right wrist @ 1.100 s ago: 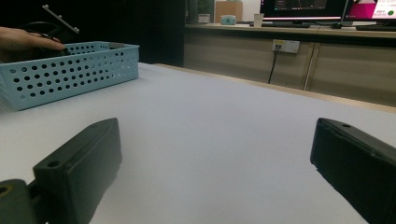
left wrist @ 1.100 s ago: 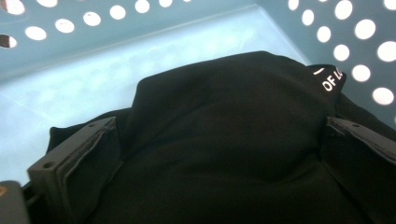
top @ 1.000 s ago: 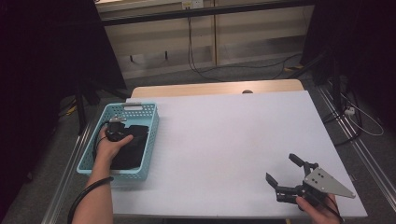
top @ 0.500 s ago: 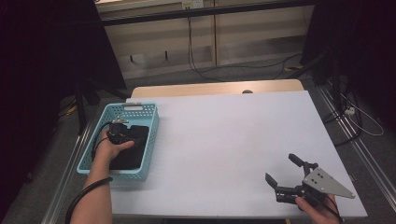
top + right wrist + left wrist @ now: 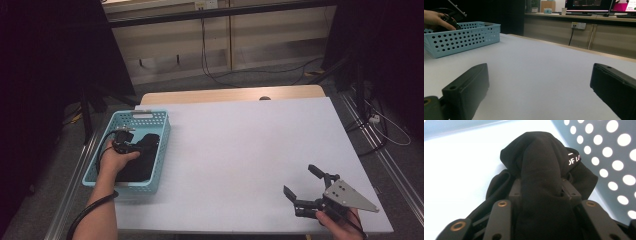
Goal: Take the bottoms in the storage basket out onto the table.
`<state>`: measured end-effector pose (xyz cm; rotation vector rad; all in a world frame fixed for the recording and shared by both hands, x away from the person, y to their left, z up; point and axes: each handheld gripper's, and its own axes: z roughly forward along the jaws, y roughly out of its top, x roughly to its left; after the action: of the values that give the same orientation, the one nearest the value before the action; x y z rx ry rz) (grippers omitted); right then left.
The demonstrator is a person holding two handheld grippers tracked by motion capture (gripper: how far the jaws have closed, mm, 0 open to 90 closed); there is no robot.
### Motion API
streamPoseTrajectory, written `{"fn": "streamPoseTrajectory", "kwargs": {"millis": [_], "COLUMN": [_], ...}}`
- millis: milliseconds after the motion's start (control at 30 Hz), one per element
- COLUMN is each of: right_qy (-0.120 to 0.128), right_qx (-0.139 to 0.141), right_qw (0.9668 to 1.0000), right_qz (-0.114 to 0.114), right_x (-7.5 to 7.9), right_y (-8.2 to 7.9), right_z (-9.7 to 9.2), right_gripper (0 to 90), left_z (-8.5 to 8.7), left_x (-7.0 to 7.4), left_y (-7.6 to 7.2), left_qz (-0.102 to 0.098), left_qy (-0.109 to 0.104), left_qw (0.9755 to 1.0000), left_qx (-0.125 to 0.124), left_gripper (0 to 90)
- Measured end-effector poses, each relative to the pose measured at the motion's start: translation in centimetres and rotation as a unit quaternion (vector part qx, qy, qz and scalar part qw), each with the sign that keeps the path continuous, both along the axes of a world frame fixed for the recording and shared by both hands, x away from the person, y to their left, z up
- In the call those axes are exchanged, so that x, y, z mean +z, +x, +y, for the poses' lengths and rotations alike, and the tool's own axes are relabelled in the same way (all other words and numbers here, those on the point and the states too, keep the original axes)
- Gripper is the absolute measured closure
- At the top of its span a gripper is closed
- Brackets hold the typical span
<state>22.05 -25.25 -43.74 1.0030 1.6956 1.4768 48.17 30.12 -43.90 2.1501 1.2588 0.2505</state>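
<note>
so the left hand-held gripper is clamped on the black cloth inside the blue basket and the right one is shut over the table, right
Not quite: the right hand-held gripper is open, its jaws standing wide apart over the white table, as the right gripper view shows. The left hand-held gripper is indeed clamped on the black cloth inside the blue basket.

— Where is the person's left hand [image 5: 116, 161]?

— It reaches forward from the bottom left. The arm is stretched out, and a cable loops around the wrist. The left gripper [image 5: 541, 192] points down and away, and its jaws are pinched tight on a fold of black cloth [image 5: 541, 165].

— And the other one?

— The right hand [image 5: 340, 225] sits low at the bottom right. The right gripper [image 5: 304, 184] points left, and its two jaws stand wide apart with nothing between them.
</note>
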Motion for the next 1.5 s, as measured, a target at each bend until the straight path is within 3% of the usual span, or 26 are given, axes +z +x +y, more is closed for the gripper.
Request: {"fn": "streamPoseTrajectory", "kwargs": {"millis": [267, 400, 600, 867, 1133, 1267, 1500], "right_qy": [0.002, 0.004, 0.007, 0.009, 0.009, 0.009, 0.006], "right_qx": [0.000, -0.004, -0.002, -0.002, 0.001, 0.001, 0.003], "right_qw": [1.0000, 1.0000, 1.0000, 0.9999, 0.9999, 1.0000, 1.0000], "right_qz": [-0.001, -0.002, -0.003, -0.004, -0.003, -0.003, -0.002], "right_x": [0.1, 0.1, 0.1, 0.1, 0.1, 0.1, 0.1], "right_y": [0.1, 0.1, 0.1, 0.1, 0.1, 0.2, 0.2], "right_z": [0.0, -0.2, -0.3, -0.3, -0.3, -0.3, -0.2], "right_gripper": [1.3, 1.3, 1.3, 1.3, 1.3, 1.2, 1.3], "left_z": [-0.3, -0.5, -0.2, -0.9, -2.2, -3.2, -5.7], "left_x": [1.3, 2.7, 6.2, 11.6, 16.7, 17.8, 18.0], "left_y": [0.2, 0.5, 1.0, 1.5, 1.9, 1.7, 1.4], "left_qz": [0.012, 0.022, 0.013, -0.022, -0.049, -0.066, -0.071], "left_qy": [0.011, 0.014, -0.002, -0.025, -0.024, -0.035, -0.043], "left_qw": [0.9997, 0.9996, 0.9999, 0.9994, 0.9982, 0.9965, 0.9940], "left_qx": [0.018, 0.010, 0.002, -0.007, -0.026, -0.038, -0.071], "left_gripper": [69.4, 71.2, 71.7, 71.8, 71.8, 71.7, 71.7]}}
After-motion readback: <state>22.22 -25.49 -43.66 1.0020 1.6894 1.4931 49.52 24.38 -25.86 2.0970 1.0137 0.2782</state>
